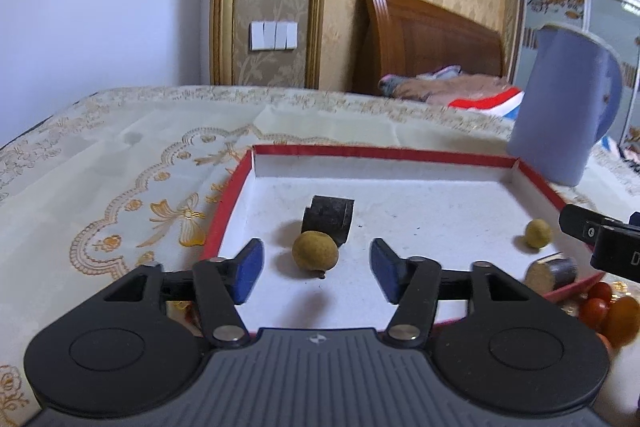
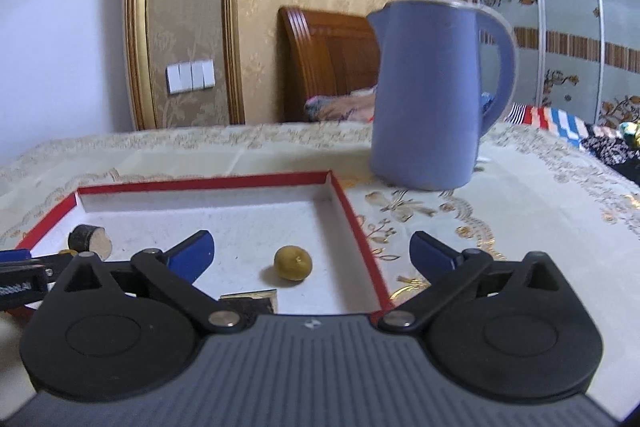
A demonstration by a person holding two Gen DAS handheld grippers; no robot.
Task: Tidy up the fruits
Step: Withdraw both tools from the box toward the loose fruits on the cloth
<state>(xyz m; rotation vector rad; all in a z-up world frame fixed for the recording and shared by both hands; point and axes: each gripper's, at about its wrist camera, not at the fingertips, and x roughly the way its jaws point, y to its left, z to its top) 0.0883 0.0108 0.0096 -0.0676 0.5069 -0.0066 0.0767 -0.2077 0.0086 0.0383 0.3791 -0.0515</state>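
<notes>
A shallow white tray with a red rim [image 1: 380, 151] [image 2: 200, 183] lies on the tablecloth. In it, a brownish longan [image 1: 315, 255] rests on the floor between the blue pads of my left gripper [image 1: 317, 251], which is open, with a gap on both sides of the fruit. A second, greener longan [image 1: 537, 233] [image 2: 293, 263] lies near the tray's right side, just ahead of my right gripper [image 2: 312, 241]. That gripper is wide open and holds nothing; its right finger hangs outside the tray rim. Two dark cut stalk pieces [image 1: 329, 217] [image 1: 552, 273] also lie in the tray.
A tall blue kettle [image 1: 564, 107] [image 2: 428, 95] stands behind the tray's right corner. Small red tomatoes [image 1: 600, 301] and an amber fruit [image 1: 622, 319] lie on the cloth off the tray's near right corner. Embroidered tablecloth [image 2: 520, 207] stretches to the right.
</notes>
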